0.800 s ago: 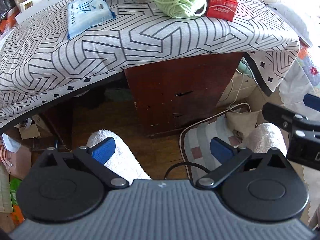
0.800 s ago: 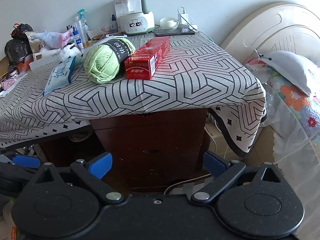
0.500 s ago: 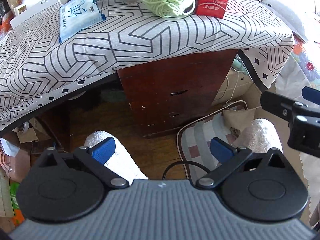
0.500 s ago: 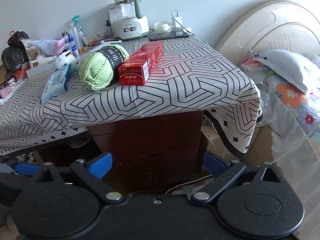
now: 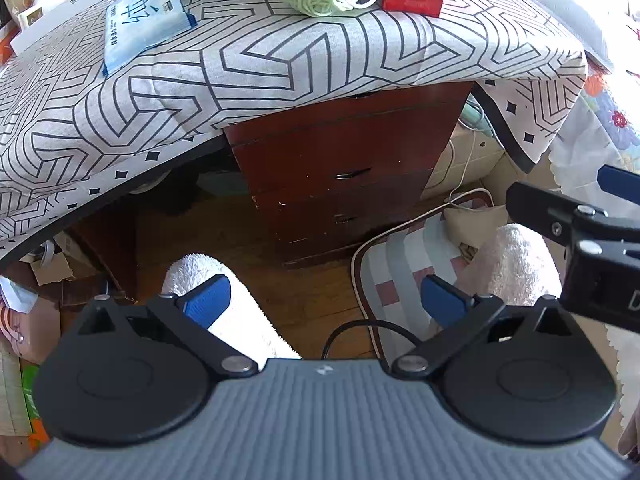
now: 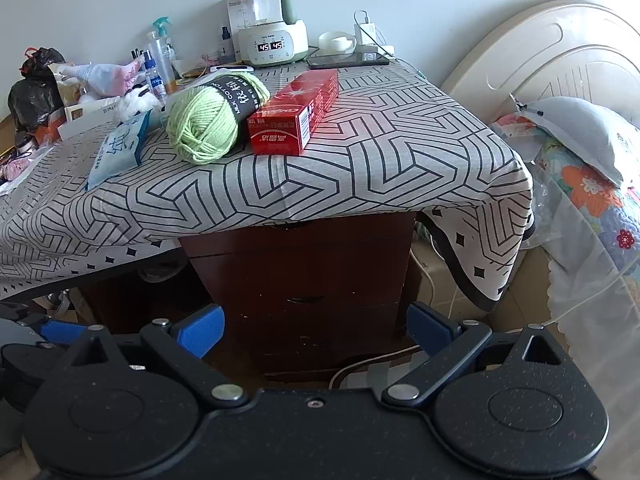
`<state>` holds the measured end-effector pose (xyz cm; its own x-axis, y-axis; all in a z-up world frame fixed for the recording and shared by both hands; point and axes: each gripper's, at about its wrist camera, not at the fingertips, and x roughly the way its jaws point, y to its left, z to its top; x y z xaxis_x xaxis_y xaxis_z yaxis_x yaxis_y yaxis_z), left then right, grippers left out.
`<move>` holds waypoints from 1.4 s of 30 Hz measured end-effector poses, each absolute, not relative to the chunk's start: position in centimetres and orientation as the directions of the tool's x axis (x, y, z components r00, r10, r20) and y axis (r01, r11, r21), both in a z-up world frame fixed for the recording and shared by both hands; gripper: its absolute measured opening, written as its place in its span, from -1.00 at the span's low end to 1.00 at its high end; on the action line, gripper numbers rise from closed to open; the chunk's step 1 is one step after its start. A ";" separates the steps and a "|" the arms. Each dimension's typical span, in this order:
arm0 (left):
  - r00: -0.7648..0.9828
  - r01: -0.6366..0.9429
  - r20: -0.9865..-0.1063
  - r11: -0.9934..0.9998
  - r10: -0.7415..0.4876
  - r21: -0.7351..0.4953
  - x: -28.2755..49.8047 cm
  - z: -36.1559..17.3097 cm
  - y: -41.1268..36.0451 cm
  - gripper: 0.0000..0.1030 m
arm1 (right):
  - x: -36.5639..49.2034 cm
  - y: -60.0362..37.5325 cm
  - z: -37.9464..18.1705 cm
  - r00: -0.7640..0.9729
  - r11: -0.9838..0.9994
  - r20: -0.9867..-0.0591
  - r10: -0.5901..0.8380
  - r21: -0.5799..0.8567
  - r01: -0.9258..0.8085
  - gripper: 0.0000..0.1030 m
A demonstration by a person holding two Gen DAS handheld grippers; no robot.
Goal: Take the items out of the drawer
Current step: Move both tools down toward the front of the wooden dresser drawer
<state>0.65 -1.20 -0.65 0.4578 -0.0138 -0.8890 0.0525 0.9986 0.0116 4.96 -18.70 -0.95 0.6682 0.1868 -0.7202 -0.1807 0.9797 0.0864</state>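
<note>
A dark red-brown wooden drawer cabinet (image 5: 344, 168) (image 6: 308, 276) stands under a table covered by a patterned cloth (image 6: 360, 168). Its drawers are shut; a metal handle (image 5: 353, 175) (image 6: 306, 300) shows on the middle one. A green yarn ball (image 6: 208, 120), a red box (image 6: 296, 112) and a blue wipes pack (image 6: 120, 148) lie on the cloth. My left gripper (image 5: 326, 300) is open and empty, low over the floor in front of the cabinet. My right gripper (image 6: 314, 330) is open and empty, facing the cabinet; it also shows in the left wrist view (image 5: 580, 224).
A kettle base (image 6: 272, 40), spray bottles (image 6: 160, 60) and bags crowd the table's back. A bed with a pillow (image 6: 580, 132) is to the right. A checked mat (image 5: 404, 264), cables and white fluffy slippers (image 5: 224, 304) are on the wooden floor.
Both grippers have drawn a little closer to the cabinet and shifted sideways; the view of the table slid. Both stay open and empty.
</note>
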 end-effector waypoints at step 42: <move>0.450 0.125 -0.893 0.991 -0.006 0.057 4.0 -7.6 -1.2 1.00 | 7.5 -20.2 -9.6 0.656 0.938 -0.671 0.346 0.266 -0.222 0.93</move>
